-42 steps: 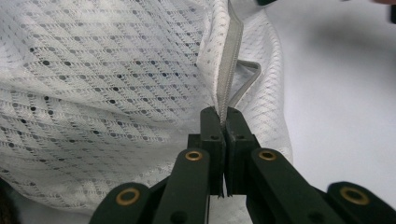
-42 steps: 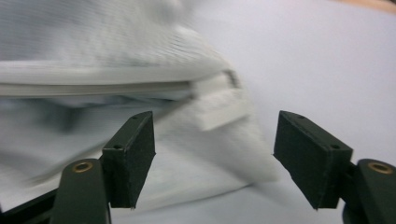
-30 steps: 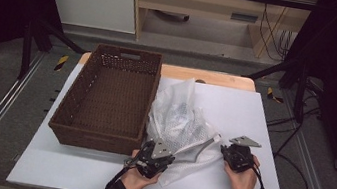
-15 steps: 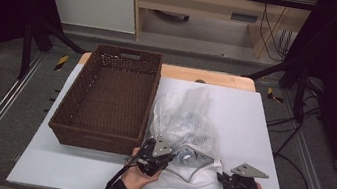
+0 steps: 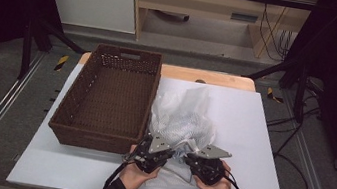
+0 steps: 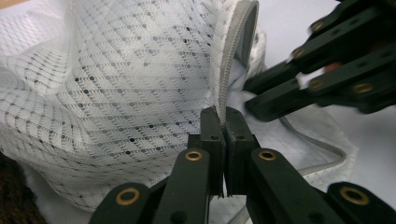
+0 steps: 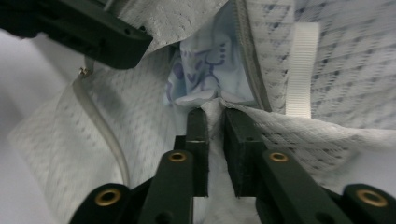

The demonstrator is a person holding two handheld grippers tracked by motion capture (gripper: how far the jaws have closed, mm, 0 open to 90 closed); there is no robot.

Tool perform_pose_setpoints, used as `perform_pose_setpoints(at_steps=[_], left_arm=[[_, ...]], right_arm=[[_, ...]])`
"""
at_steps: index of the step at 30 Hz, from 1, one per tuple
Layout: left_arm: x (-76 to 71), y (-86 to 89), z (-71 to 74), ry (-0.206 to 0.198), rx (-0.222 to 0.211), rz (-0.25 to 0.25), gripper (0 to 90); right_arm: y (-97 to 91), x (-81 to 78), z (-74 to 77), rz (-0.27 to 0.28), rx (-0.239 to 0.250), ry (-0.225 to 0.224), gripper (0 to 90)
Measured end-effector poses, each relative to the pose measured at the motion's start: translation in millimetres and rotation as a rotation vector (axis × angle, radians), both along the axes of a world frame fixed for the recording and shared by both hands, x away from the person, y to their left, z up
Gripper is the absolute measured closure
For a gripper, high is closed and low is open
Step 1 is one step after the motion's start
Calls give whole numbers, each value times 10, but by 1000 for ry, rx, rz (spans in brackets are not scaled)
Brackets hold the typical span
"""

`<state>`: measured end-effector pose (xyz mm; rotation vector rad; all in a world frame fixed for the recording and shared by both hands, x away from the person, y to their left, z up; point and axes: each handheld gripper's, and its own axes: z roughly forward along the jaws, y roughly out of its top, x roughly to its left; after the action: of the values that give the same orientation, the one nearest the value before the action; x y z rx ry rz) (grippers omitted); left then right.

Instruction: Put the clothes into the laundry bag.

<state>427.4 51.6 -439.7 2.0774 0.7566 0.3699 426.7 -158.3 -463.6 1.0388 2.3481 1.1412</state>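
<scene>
- Left gripper [image 6: 223, 116] is clamped on the zipper edge of the white mesh bag [image 5: 182, 119], just beside the near right corner of the brown basket [image 5: 108, 95].
- Right gripper [image 7: 215, 114] has just been closing its jaws; they pinch a fold of the same mesh at the bag's mouth, with fabric between them. Judged from the gripper view, the bite is shallow.
- Inside the mouth sits a pale cloth with purple print [image 7: 210, 70], beyond the right gripper's tips.
- To do this step well, I judge both grips should sit on the stiff zipper hem, not on loose mesh, and pull apart gently so the mouth opens without tearing or slipping.
- Keep the bag on the white table [image 5: 261, 138], right of the basket, so its contents do not spill.
- Against a second ago, the right gripper has come from the table farther right of the basket in to the bag, close beside the left one.
- Meanwhile the left gripper keeps its place and its hold, and the bag's near part is bunched tighter.
</scene>
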Motion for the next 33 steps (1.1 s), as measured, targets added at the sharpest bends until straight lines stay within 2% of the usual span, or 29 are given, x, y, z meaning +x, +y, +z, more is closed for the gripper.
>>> perform_pose_setpoints(at_steps=[3,5,8,9,11,14,16,18,21,25,27,28,30,31,33], left_arm=[[-6,-11,9,1,-1,-8,882],[-18,-26,6,6,0,-19,884],[-64,-57,14,6,-2,-41,886],[-80,-65,20,0,1,-45,886],[-87,-61,22,-7,7,-40,885],[-48,-27,-10,5,9,-27,884],[-22,-14,-41,17,11,-20,884],[-12,-17,-61,17,18,-15,884],[-8,-32,-78,16,26,-13,883],[-5,-37,-88,15,33,-10,883],[-3,-36,-92,17,33,-9,883],[-5,-38,-91,16,35,-8,883],[-8,-37,-86,14,32,-5,883],[-7,-36,-84,16,29,-4,883],[-12,-29,-72,12,24,-1,883]], right_arm=[[122,81,-61,-11,-20,16,878],[195,163,-123,-38,-42,-1,890],[238,260,-156,-115,-12,-15,894],[252,306,-178,-150,-14,-36,895],[240,338,-189,-178,6,-39,893],[185,245,-143,-175,7,-42,870],[89,143,-89,-168,21,-34,791],[-40,25,-30,-182,6,-59,733],[-267,-129,62,-204,47,-58,600],[-463,-273,247,-193,76,-111,488],[-475,-311,347,-195,85,-141,500],[-455,-317,382,-185,90,-145,537],[-375,-309,405,-146,82,-137,586],[-271,-290,382,-110,60,-110,650],[-130,-243,291,-67,36,-63,715]])
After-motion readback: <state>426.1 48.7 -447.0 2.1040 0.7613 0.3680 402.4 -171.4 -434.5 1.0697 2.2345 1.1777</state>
